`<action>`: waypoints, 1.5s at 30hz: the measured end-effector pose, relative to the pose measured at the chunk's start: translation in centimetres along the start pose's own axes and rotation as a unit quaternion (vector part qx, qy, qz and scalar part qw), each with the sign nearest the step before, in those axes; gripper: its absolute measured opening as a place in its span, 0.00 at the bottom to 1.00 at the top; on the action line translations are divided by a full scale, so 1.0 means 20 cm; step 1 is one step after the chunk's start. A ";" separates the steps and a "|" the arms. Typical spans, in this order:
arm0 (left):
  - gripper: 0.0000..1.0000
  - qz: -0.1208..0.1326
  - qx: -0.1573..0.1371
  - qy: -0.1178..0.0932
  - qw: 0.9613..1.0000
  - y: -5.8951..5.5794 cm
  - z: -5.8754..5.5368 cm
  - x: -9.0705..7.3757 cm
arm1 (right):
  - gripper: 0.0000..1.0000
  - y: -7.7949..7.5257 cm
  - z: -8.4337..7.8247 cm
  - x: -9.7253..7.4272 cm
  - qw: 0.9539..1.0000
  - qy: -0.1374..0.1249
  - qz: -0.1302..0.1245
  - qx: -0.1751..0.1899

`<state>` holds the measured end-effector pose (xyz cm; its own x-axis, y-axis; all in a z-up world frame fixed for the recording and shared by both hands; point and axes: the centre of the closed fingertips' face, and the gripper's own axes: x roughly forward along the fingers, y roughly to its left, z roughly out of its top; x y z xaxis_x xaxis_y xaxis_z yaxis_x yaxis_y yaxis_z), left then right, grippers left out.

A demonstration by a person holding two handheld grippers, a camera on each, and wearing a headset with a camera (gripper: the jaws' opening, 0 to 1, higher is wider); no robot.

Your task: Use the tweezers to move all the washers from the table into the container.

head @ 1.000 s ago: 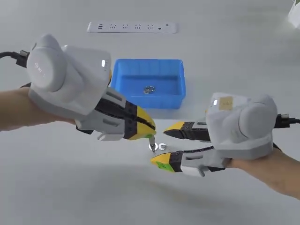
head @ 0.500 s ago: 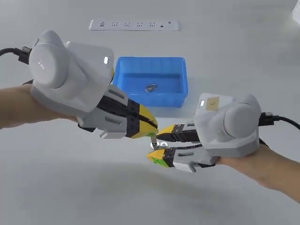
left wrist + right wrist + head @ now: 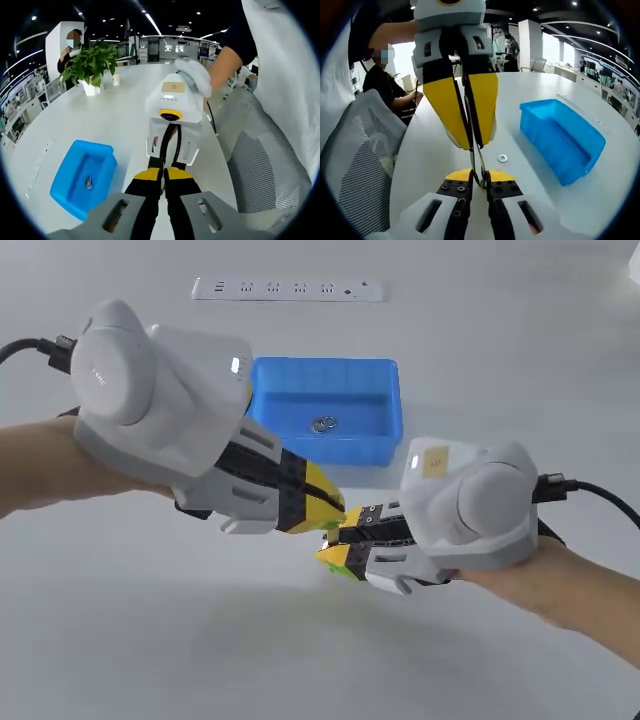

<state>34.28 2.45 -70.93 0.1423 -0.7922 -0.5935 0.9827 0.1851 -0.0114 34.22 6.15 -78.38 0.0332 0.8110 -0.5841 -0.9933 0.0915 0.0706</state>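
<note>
Left gripper [image 3: 335,508]: yellow jaws pressed together on tweezers [image 3: 476,162], thin legs running out from between tips. Right gripper [image 3: 480,179] meets it tip to tip near table centre, jaws pinched on tweezers' lower end. Cannot tell if tweezers' tips hold anything, as jaws hide them. Loose washer [image 3: 503,158] lies flat on white table [image 3: 200,640], just beside tweezers' tips on container side, not touching. Blue container [image 3: 330,448] stands beyond grippers, with second washer [image 3: 323,424] on its floor. Power strip [image 3: 288,288] lies far back.

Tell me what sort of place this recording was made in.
Probably an open-plan office or showroom, not a home. A long white table carries a potted plant, a mesh chair stands beside it, and ceiling lights run over a large hall behind.
</note>
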 end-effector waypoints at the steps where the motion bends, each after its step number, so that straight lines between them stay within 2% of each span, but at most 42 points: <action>1: 0.06 0.000 0.000 0.000 1.000 0.00 0.00 0.00 | 0.11 0.00 0.00 0.00 1.000 -0.001 0.000 -0.003; 7: 0.06 0.002 -0.001 0.000 1.000 0.00 0.00 0.00 | 0.10 0.00 0.00 0.00 1.000 -0.004 -0.004 -0.018; 11: 0.06 0.004 -0.011 -0.005 1.000 0.01 0.00 0.00 | 0.10 0.01 0.00 0.00 1.000 -0.010 -0.001 0.005; 20: 0.06 0.005 -0.008 -0.002 1.000 0.00 0.00 -0.01 | 0.09 0.02 0.02 0.01 1.000 -0.009 0.003 -0.001; 35: 0.07 0.015 -0.007 -0.010 1.000 0.01 0.02 -0.04 | 0.09 0.02 0.05 0.00 1.000 -0.017 0.001 0.003; 38: 0.07 0.017 -0.020 -0.019 0.999 0.01 0.04 -0.04 | 0.09 0.03 0.06 0.00 1.000 -0.020 0.004 0.005; 45: 0.07 0.024 -0.014 -0.026 0.999 0.02 0.06 -0.06 | 0.09 0.03 0.09 -0.02 1.000 -0.024 0.002 0.018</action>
<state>34.60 2.79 -69.22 0.1964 -0.8108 -0.5514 0.9709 0.2396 -0.0066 33.86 6.84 -76.61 0.0349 0.8377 -0.5449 -0.9888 0.1081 0.1027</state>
